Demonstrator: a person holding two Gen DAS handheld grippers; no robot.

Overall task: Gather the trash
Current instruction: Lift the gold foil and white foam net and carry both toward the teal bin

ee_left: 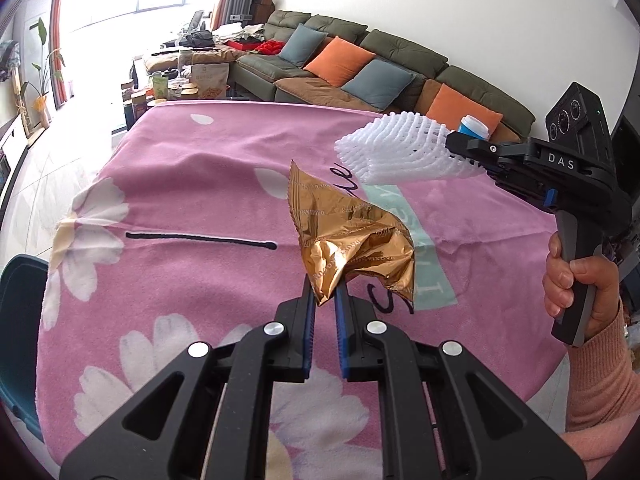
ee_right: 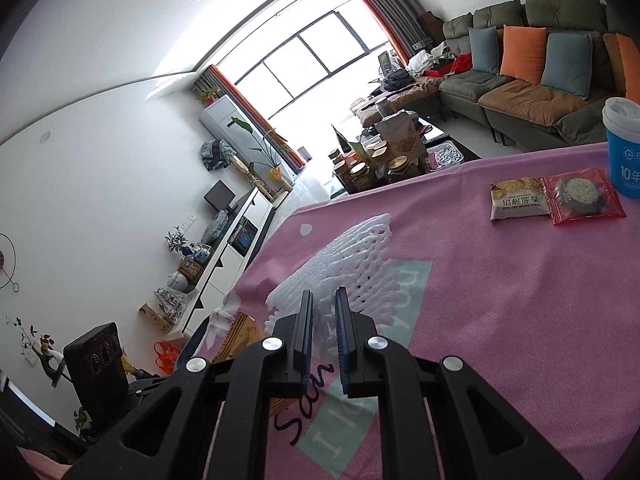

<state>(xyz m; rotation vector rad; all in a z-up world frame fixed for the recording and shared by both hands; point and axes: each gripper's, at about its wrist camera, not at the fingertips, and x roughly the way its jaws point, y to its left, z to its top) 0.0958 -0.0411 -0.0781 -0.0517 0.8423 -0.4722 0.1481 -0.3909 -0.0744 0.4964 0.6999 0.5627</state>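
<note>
Left wrist view: the left gripper (ee_left: 325, 294) pinches a crumpled gold foil wrapper (ee_left: 352, 240) by its lower corner, lifted above the pink floral tablecloth (ee_left: 192, 184). Beyond the wrapper, the right gripper (ee_left: 466, 152) clamps a white foam net sleeve (ee_left: 396, 148), also held off the cloth. A dark bin (ee_left: 18, 304) stands at the cloth's left edge.

Right wrist view: the narrowed fingers grip the foam net sleeve (ee_right: 352, 256) over the tablecloth (ee_right: 500, 300). Far across the cloth lie a cracker packet (ee_right: 518, 200) touching a red snack packet (ee_right: 582, 196), beside a blue cup (ee_right: 624, 148).
</note>
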